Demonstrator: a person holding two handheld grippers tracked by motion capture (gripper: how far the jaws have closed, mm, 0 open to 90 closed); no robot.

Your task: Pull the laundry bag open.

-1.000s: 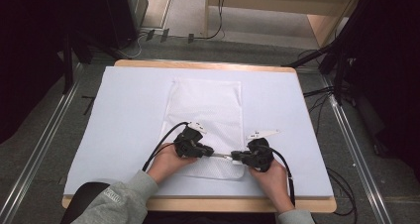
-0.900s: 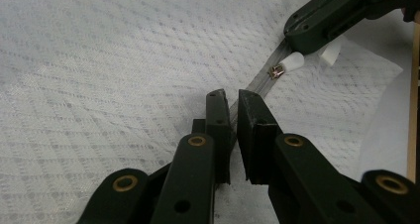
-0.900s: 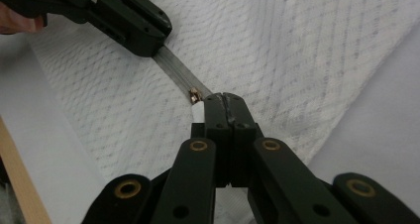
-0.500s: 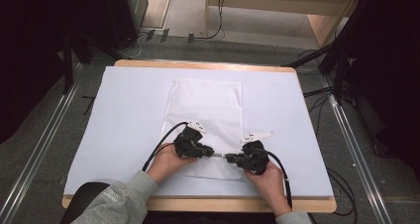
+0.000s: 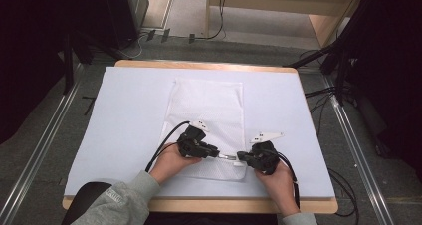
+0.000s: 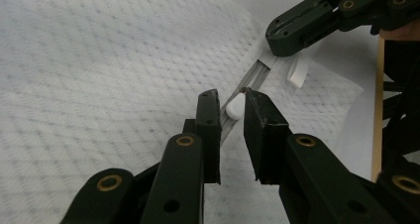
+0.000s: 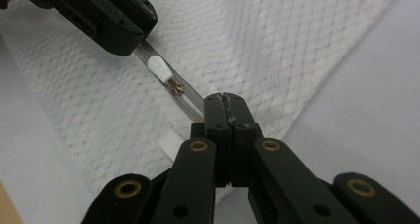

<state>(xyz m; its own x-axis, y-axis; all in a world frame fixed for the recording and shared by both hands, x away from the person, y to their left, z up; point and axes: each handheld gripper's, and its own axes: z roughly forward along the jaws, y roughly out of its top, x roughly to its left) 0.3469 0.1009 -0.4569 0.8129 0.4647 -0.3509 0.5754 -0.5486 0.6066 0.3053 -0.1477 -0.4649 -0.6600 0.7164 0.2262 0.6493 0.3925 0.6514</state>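
A white mesh zip bag lies flat on the white table cover. Its zipper runs along the near edge, between my two grippers. My left gripper has the white zipper pull between its tips. The jaws have just been opening, and a gap shows on each side of the pull. My right gripper is shut on the end of the zipper tape at the bag's corner. In the right gripper view the pull and the metal slider lie just before the left gripper's fingertips.
The table's wooden front edge is close behind both hands. A small white tag sticks out of the bag near the right gripper. Cables trail from both grippers. Open white cover lies left and right of the bag.
The right hand shifted slightly left and then back right along the zipper line. The left hand has kept its place.
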